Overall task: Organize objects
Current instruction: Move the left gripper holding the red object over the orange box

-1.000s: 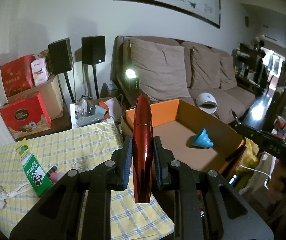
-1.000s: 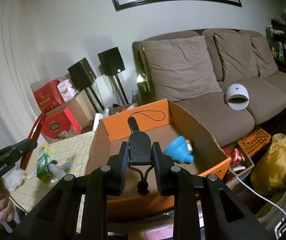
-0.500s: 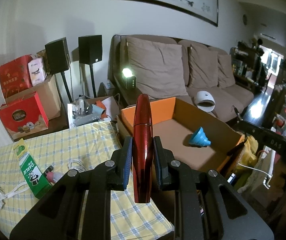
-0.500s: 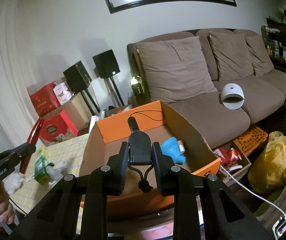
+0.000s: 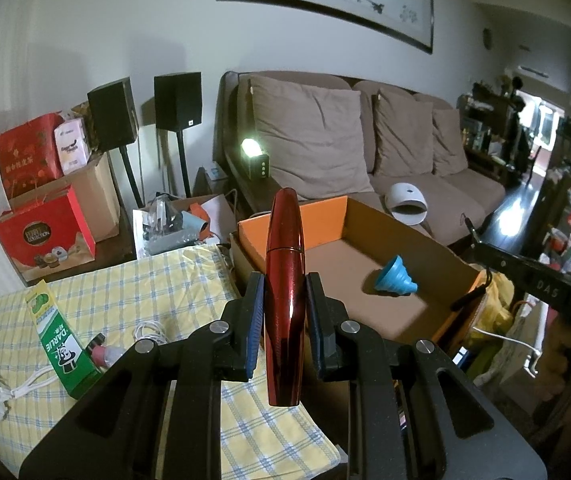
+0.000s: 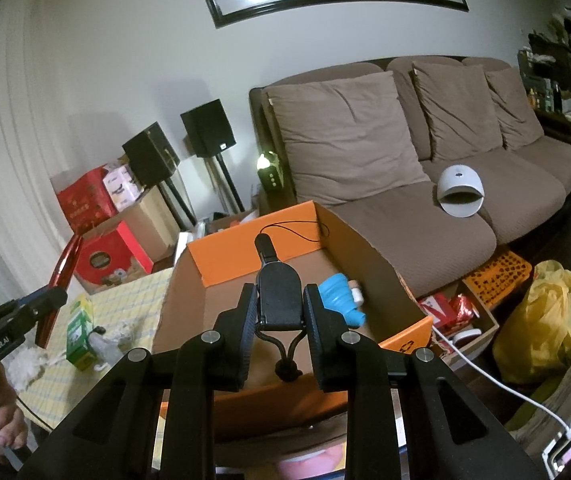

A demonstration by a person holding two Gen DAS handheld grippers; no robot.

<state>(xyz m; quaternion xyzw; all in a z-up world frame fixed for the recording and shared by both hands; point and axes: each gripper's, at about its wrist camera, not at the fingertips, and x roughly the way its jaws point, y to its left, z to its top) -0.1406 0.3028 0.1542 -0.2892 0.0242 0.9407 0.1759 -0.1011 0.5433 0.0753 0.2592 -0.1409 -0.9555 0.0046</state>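
Left wrist: checked tablecloth (image 5: 133,292) beside brown sofa (image 5: 405,160).

Open box (image 5: 437,248), only funnel (image 5: 395,282) inside

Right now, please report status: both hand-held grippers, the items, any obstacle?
Left hand-held gripper shut on red tube. Right hand-held gripper shut on black fob, over cardboard box. Blue funnel inside; box otherwise open.
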